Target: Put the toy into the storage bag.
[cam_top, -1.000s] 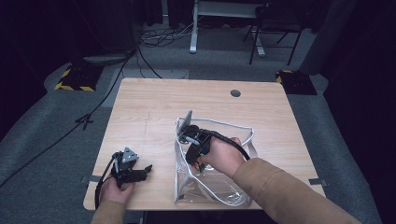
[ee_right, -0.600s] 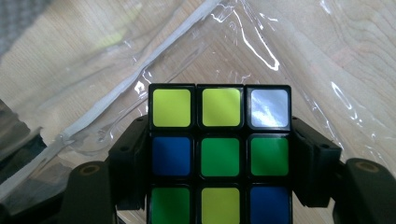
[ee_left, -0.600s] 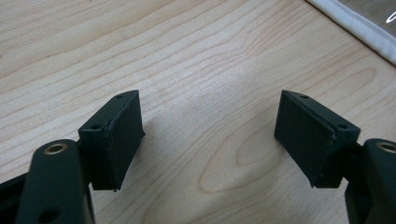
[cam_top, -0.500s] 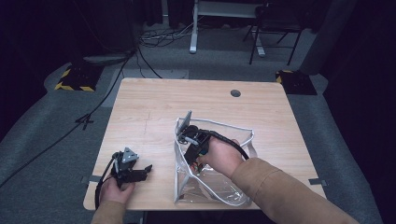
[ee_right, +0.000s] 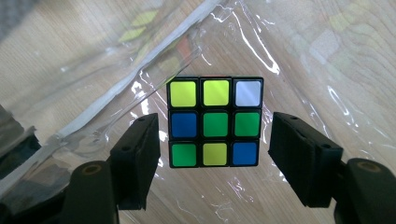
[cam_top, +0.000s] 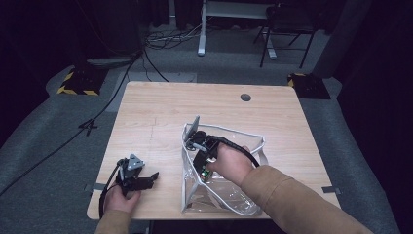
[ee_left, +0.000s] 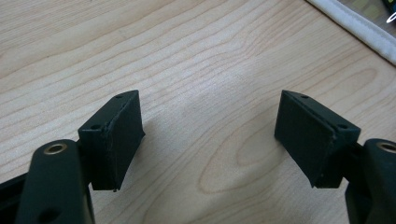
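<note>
Dim room, grey carpet [cam_top: 44,161], wooden table [cam_top: 160,112].

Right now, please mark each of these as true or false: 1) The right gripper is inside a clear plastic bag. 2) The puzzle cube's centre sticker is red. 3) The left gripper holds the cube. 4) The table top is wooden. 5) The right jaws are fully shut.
1) True: the right gripper reaches into the clear plastic bag.
2) False: the centre sticker of the puzzle cube is green.
3) False: the left gripper stands open over bare wood, apart from the bag.
4) True: the table has a light wood top.
5) False: the jaws stand apart on either side of the cube, with gaps visible.
</note>
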Action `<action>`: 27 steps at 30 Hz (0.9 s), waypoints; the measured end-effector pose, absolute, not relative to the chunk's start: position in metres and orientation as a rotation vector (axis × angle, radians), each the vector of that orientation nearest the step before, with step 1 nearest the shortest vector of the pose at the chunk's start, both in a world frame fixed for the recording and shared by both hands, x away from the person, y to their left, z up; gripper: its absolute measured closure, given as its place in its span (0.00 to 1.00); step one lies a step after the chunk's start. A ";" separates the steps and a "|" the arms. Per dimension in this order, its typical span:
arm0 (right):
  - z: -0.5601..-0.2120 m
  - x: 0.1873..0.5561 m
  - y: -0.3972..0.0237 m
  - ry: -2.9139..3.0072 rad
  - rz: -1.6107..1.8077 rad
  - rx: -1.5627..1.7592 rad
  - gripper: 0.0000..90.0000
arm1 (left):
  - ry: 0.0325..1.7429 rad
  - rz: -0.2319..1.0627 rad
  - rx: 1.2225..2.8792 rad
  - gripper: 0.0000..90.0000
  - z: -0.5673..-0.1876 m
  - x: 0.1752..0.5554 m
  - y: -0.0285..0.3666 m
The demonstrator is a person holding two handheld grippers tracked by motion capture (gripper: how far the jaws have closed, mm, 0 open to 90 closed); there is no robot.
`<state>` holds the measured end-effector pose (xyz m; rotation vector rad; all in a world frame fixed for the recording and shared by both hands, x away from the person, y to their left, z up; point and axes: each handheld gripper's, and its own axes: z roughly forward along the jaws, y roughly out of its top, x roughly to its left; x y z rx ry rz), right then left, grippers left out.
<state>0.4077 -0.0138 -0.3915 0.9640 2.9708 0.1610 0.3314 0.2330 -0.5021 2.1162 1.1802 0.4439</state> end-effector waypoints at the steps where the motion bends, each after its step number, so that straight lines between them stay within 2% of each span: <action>1: -0.391 0.408 -0.014 2.967 0.151 0.953 0.38 | 1.180 0.442 2.116 0.27 -0.502 0.331 0.233; 9: -0.379 0.411 -0.019 2.994 0.136 0.959 0.44 | 1.180 0.445 2.115 0.27 -0.502 0.331 0.233; 21: -0.338 0.405 -0.046 2.990 0.361 0.969 0.41 | 1.181 0.444 2.112 0.27 -0.502 0.332 0.233; 27: -0.316 0.398 -0.064 2.985 0.524 0.938 0.44 | 1.191 0.448 2.106 0.27 -0.503 0.332 0.233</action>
